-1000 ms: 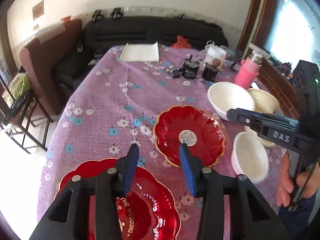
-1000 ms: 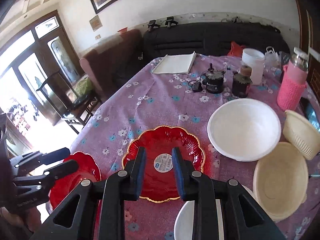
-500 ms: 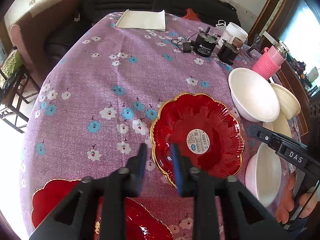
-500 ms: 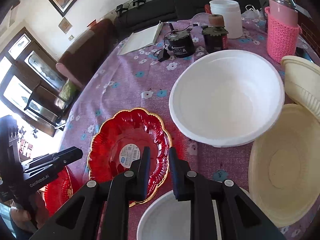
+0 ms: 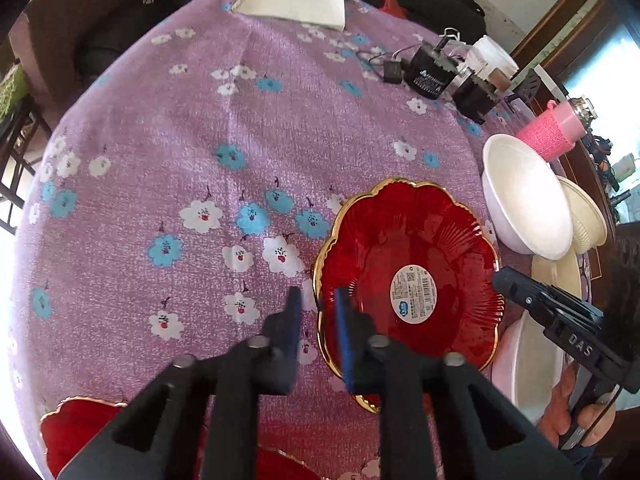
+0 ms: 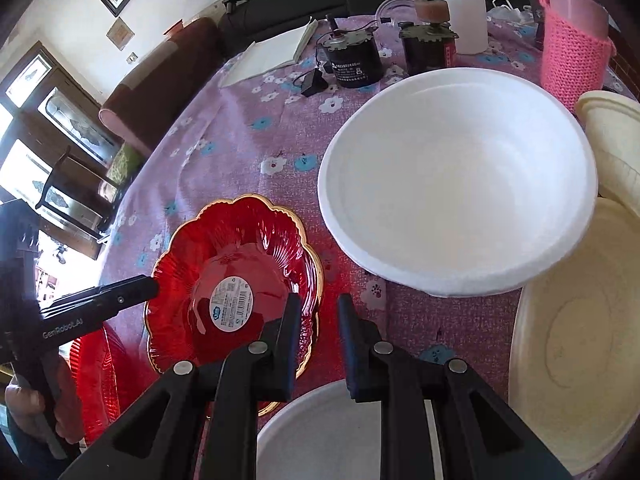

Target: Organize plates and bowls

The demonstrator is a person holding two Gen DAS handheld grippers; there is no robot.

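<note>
Both tongs have dropped down onto the red scalloped plate (image 5: 408,264), which now fills far more of each view than a second ago. It sits flat on the table (image 5: 160,152), on a purple flowered cloth, with its label facing up.

The left tongs (image 5: 319,316) have just been closing. They now look clamped on the plate's gold edge, which runs up between the two blue pads in the lower middle of the left wrist view. The right tongs (image 6: 320,316) have narrowed too. The plate's opposite edge lies between their pads, but a slit of cloth shows on either side of it, so I judge them not yet biting.

What matters for the lift is that the plate lies between the two tongs, one on each of two opposite edges. Being round, it has no long axis to line up. Neither hand is nearer, since both are at the rim.

Each wrist view shows the other tool's tip from the side, right at the plate's edge. Only the left view shows the second red plate (image 5: 80,424) clearly, at the lower left of the frame, a likely place to stack. Only the right view shows how close the large white foam bowl (image 6: 456,184) stands to the plate, just beside it at the upper right.
</note>
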